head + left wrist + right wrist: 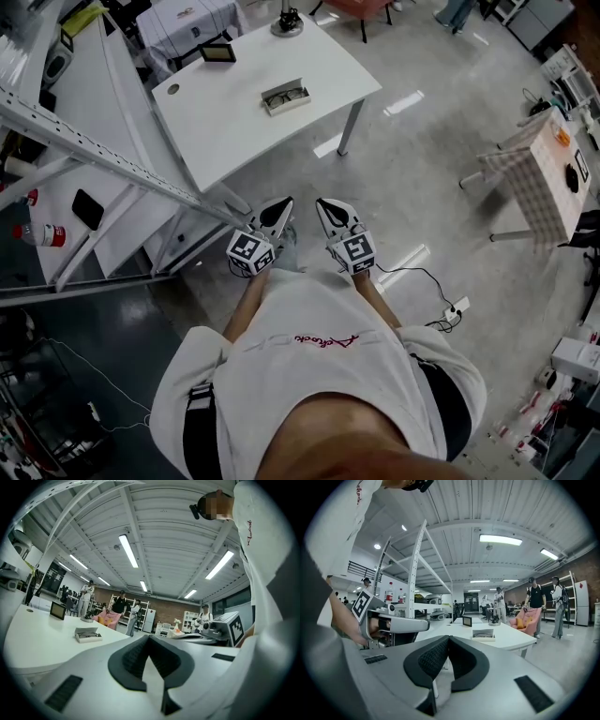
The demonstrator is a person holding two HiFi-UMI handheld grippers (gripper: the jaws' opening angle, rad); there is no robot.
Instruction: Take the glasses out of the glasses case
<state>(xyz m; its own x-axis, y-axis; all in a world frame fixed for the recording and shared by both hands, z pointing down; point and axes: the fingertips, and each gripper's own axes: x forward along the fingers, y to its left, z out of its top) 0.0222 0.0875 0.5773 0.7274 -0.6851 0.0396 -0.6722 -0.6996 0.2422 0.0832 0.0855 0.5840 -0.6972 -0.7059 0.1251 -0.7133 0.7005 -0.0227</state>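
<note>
The glasses case lies open on the white table, with dark-framed glasses inside it. It also shows as a small grey box in the left gripper view and the right gripper view. My left gripper and right gripper are side by side in front of my body, over the floor and short of the table's near edge. Both point level toward the table. The left gripper's pads meet with nothing between them. The right gripper is likewise shut and empty.
A small dark screen and a round-based object stand at the table's far side. A metal shelving frame runs along the left. A checked-cloth table stands at right, with a power strip on the floor. Several people stand far off.
</note>
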